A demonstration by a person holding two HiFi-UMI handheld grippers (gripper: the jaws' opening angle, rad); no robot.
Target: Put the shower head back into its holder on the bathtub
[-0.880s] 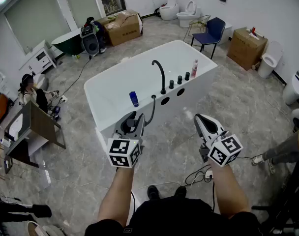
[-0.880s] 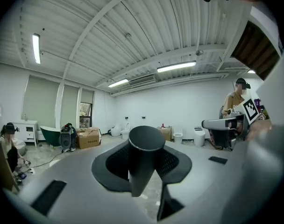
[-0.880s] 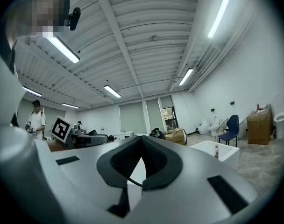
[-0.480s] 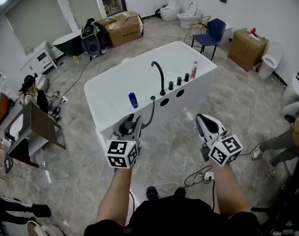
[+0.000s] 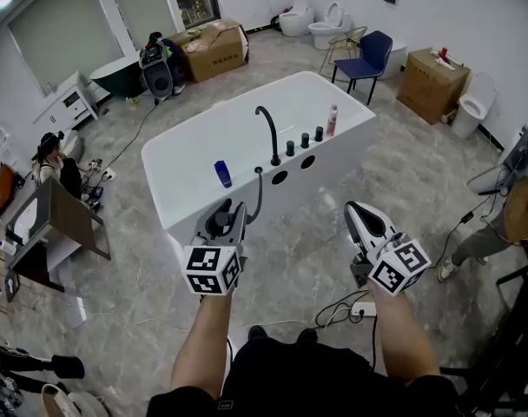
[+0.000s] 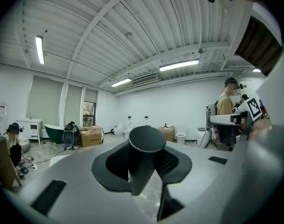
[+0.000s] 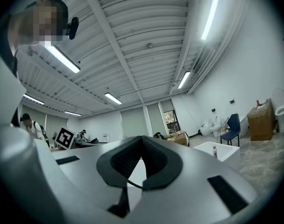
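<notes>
My left gripper (image 5: 230, 215) is shut on the dark shower head (image 5: 219, 223), just in front of the white bathtub's (image 5: 188, 160) near corner. Its black hose (image 5: 258, 191) curves up to the tub rim. In the left gripper view the shower head (image 6: 144, 155) stands upright between the pads, filling the gap of the left gripper (image 6: 143, 164). Two dark round holes (image 5: 280, 178) show on the tub's side next to the black faucet (image 5: 267, 131) and three knobs (image 5: 304, 140). My right gripper (image 5: 354, 209) hovers over the floor, shut and empty; in its own view the right gripper (image 7: 141, 143) has its pads meeting.
A blue bottle (image 5: 222, 173) and a pink bottle (image 5: 332, 120) stand on the tub. A cable and power strip (image 5: 361, 307) lie on the floor by my feet. A person (image 5: 507, 224) stands at the right edge, another (image 5: 54, 162) sits at the left. Blue chair (image 5: 366, 58), boxes and toilets lie beyond.
The tub has shifted left and away in the head view. Both grippers keep their grip and pose. A person at the right edge has come further into view.
</notes>
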